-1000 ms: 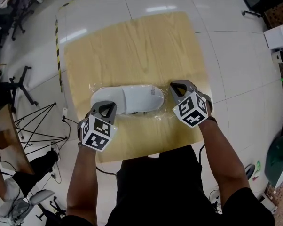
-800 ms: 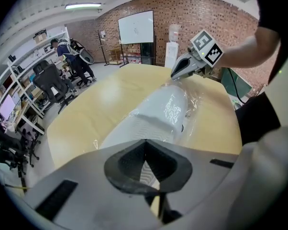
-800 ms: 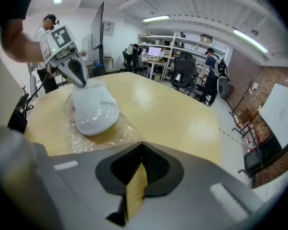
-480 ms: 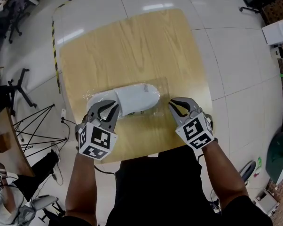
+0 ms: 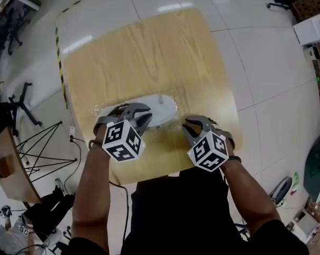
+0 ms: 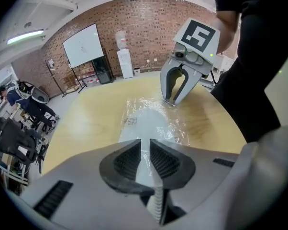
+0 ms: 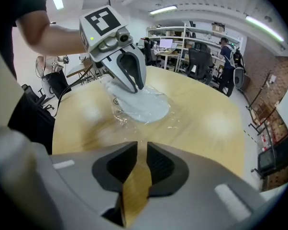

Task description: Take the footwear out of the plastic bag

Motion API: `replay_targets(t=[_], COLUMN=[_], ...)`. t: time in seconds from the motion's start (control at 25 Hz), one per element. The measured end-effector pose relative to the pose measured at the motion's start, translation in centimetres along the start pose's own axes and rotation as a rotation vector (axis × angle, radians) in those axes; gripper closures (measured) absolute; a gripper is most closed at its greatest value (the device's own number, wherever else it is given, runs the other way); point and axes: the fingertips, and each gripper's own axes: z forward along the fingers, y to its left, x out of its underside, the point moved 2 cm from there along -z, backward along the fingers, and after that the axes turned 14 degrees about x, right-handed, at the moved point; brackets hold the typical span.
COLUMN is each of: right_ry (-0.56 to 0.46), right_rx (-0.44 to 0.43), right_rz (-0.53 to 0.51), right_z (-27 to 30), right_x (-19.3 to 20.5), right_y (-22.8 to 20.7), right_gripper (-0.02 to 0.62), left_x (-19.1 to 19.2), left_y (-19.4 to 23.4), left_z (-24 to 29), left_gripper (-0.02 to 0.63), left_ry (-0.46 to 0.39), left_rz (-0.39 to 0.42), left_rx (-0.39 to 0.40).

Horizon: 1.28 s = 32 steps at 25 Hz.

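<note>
Footwear (image 5: 159,109), a white slipper, lies inside its plastic bag (image 5: 175,123) mid-frame on the table (image 5: 149,52). I judge it light and soft, the film slippery. My left gripper (image 6: 143,153) is narrowed to a slit, apparently pinching film over the slipper's end. My right gripper (image 7: 141,152) is equally narrow and empty. I'd grab loose film.

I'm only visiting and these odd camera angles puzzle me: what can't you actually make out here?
1. One end of the shoe: head view, under the left gripper.
2. Whether the left fingers pinch the plastic bag: left gripper view, clear film too faint.
3. The dark print on the bag: left gripper view, too small to read.
</note>
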Motion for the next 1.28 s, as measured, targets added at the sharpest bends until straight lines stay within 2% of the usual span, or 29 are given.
replay_targets(t=[0.16,0.4,0.52,0.64,0.76,0.88,1.04,1.12,1.28], right_ry=[0.005,0.009,0.02,-0.011,-0.069,-0.123,-0.126,-0.115,-0.099], right_rx=[-0.011,-0.02,-0.032,-0.033,-0.031,-0.057,-0.118,-0.145,-0.168], right_rz=[0.022,0.044,0.036,0.055,0.14,0.294,0.534,0.623,0.693], right_z=[-0.6,-1.2,-1.4,-2.2,-2.8,-2.3,-0.8,-0.1,1.0], right_x=[1.4,2.5,2.6,1.8,0.3,-1.0,-1.3,-1.5,-2.0], right_y=[-0.1,-0.3,-0.2,-0.7,-2.1,-3.7,-5.1,-5.4,-5.7], right_gripper=[0.541,0.546,0.594,0.592,0.592,0.592,0.592,0.581,0.547], left_x=[0.1,0.2,0.1,0.0,-0.1,-0.2,-0.6,-0.7,-1.0], left_y=[0.0,-0.1,-0.2,-0.2,-0.2,0.0,-0.1,-0.1,-0.1], left_z=[0.1,0.1,0.1,0.1,-0.1,-0.3,-0.9,-1.3,-1.9], left_gripper=[0.543,0.551,0.563,0.569,0.581,0.589,0.595,0.595,0.595], left_ry=[-0.024,-0.038,-0.043,-0.041,-0.04,-0.043,-0.052,-0.056,-0.063], left_rz=[-0.028,-0.028,-0.023,-0.017,-0.01,-0.006,0.005,0.012,0.023], left_rx=[-0.006,-0.006,-0.004,-0.006,-0.014,-0.019,-0.036,-0.046,-0.066])
